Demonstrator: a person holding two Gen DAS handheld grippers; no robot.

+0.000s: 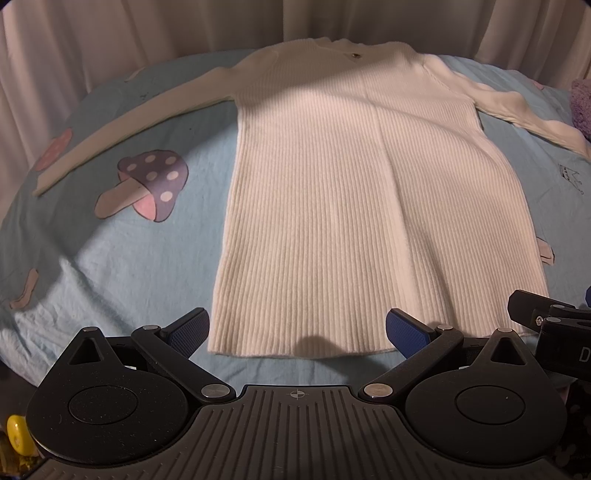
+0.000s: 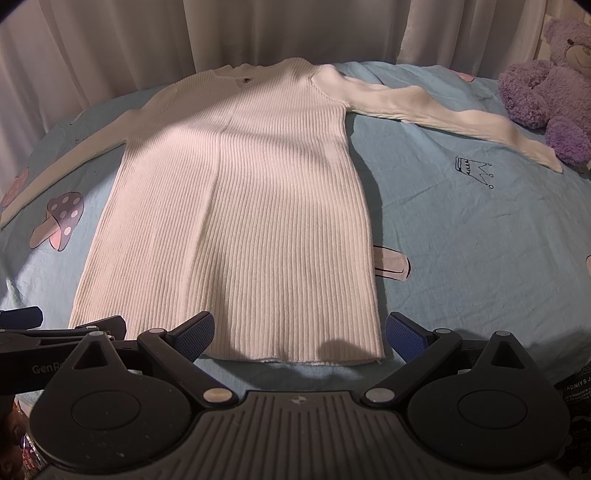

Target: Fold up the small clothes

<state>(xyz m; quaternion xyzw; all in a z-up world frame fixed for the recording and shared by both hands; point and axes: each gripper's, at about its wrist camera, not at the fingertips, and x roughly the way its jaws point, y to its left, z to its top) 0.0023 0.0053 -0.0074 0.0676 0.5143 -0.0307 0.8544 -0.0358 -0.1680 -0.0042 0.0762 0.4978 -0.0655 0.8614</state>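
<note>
A white ribbed long-sleeved knit garment (image 1: 332, 192) lies flat on a light blue sheet, neck far, hem near, both sleeves spread out sideways. It also shows in the right wrist view (image 2: 240, 206). My left gripper (image 1: 297, 332) is open and empty, just above the near left part of the hem. My right gripper (image 2: 299, 332) is open and empty, over the near right part of the hem. Each gripper shows at the edge of the other's view: the right one (image 1: 546, 325), the left one (image 2: 55, 332).
The blue sheet (image 2: 461, 240) has mushroom prints (image 1: 147, 184) and a small crown drawing (image 2: 474, 171). A purple teddy bear (image 2: 550, 88) sits at the far right, by the right sleeve's cuff. White curtains (image 1: 147, 33) hang behind the bed.
</note>
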